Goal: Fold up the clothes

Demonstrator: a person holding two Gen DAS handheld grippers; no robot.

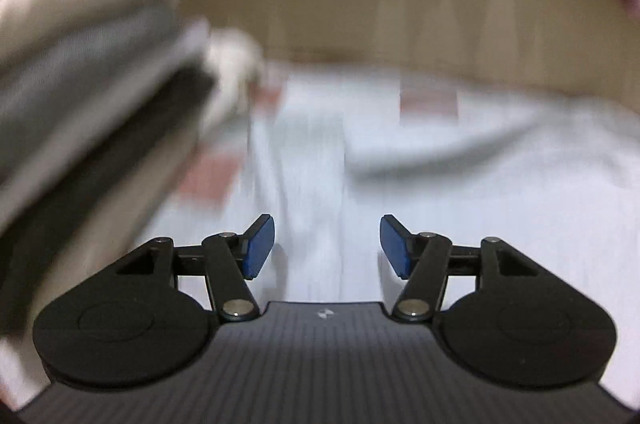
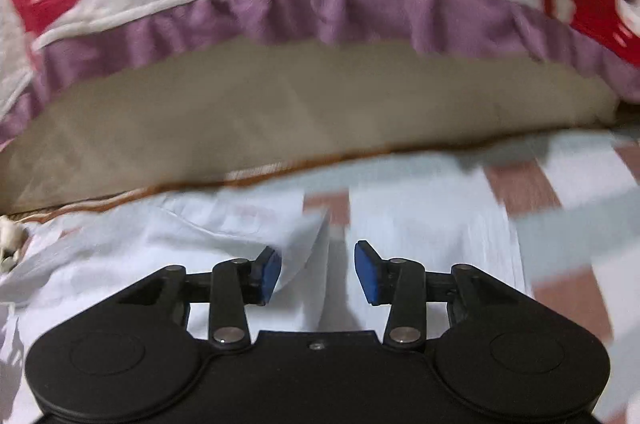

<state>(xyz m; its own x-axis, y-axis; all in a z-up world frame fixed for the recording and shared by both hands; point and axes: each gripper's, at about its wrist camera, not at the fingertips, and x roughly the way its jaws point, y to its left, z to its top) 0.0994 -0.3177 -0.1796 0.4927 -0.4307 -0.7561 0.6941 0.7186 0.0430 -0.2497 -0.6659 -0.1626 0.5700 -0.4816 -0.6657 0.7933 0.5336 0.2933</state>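
While a folded stack sits upper left, both the left gripper and right gripper hold their fingers open, empty, over the white shirt, seemingly part-folded.

A white garment lay spread flat and creased on a checked sheet of white and dull red squares, its far edge near a tan cushion. In the right wrist view a folded flap of the same white cloth ended in a loose corner. A stack of folded clothes in cream, grey and black layers stood just left of the garment, blurred.
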